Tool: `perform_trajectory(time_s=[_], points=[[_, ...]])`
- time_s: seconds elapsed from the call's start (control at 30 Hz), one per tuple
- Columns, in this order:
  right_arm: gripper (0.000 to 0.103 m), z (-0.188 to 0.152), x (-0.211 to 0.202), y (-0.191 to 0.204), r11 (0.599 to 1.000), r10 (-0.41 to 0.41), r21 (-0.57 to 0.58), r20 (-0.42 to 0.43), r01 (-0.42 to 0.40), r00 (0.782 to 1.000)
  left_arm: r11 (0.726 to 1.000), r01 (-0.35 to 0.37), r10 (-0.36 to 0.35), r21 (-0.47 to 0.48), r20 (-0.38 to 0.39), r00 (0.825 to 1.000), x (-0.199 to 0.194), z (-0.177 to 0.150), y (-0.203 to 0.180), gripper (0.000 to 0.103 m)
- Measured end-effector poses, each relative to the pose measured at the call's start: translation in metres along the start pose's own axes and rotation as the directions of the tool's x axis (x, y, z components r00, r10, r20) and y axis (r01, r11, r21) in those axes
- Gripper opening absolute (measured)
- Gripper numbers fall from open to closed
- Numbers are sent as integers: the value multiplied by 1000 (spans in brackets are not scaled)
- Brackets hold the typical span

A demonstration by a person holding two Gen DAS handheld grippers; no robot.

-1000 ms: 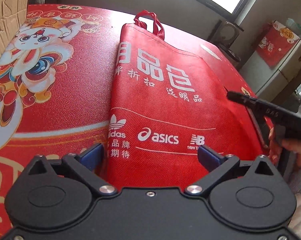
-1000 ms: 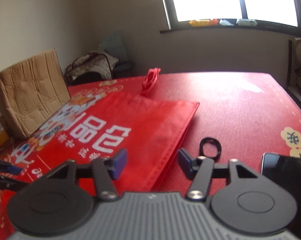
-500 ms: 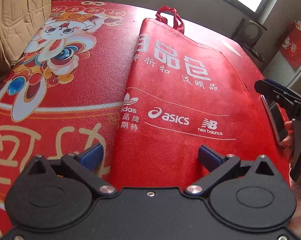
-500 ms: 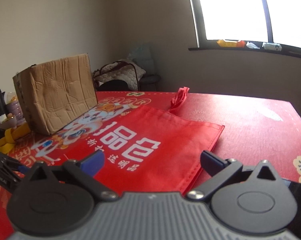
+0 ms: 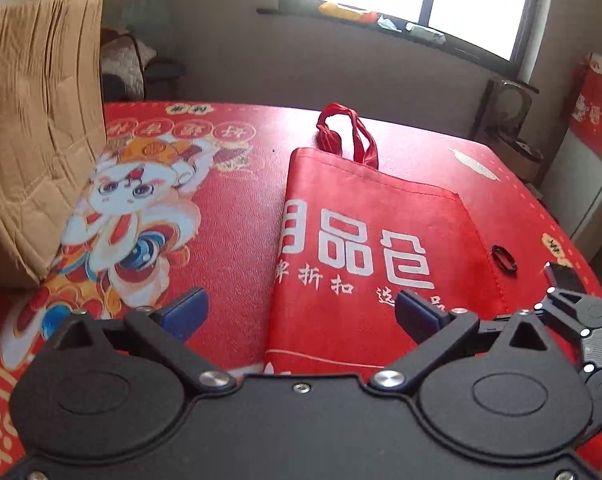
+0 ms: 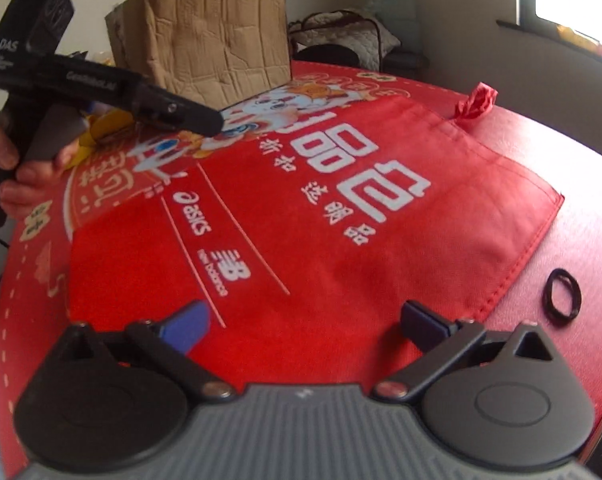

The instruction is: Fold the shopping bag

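A: While the bag (image 5: 365, 248) is seen flat and spread on the table (image 5: 237, 216), printed side up, how is its long axis laid?

B: It is laid away from both claws, with the handles (image 5: 347, 136) at the far end and the bottom edge at the near end. No fold is seen in it.

A: Which claw is nearer?

B: The right claw (image 6: 303, 322) is held low over the near end of the bag, both fingers above the cloth. The left claw (image 5: 301, 312) is placed across the left long edge, so only its right finger is above the bag. Both are released, wide, and nothing is grasped.

A: What is judged from this?

B: The near edge is reached more easily by the right claw, the left edge by the left one.
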State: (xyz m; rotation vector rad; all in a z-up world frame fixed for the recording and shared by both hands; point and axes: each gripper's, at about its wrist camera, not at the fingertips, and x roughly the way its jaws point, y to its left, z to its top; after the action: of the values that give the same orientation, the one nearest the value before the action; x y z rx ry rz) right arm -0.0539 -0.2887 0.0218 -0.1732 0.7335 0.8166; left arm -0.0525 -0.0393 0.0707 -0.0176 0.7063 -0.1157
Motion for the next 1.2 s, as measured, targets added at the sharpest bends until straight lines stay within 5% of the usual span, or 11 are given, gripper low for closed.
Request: perform_trajectory(time_s=[0.67,1.2], points=[[102,-2,11,1,994,5,-108,18,-3,1000,991,-101,109,91,-98,989,52,-35,-22,103],[102,8,21,-10,993,-75,-92,39,79,996,994,-112,110,-19,-76,991,9,-74,-11,103]])
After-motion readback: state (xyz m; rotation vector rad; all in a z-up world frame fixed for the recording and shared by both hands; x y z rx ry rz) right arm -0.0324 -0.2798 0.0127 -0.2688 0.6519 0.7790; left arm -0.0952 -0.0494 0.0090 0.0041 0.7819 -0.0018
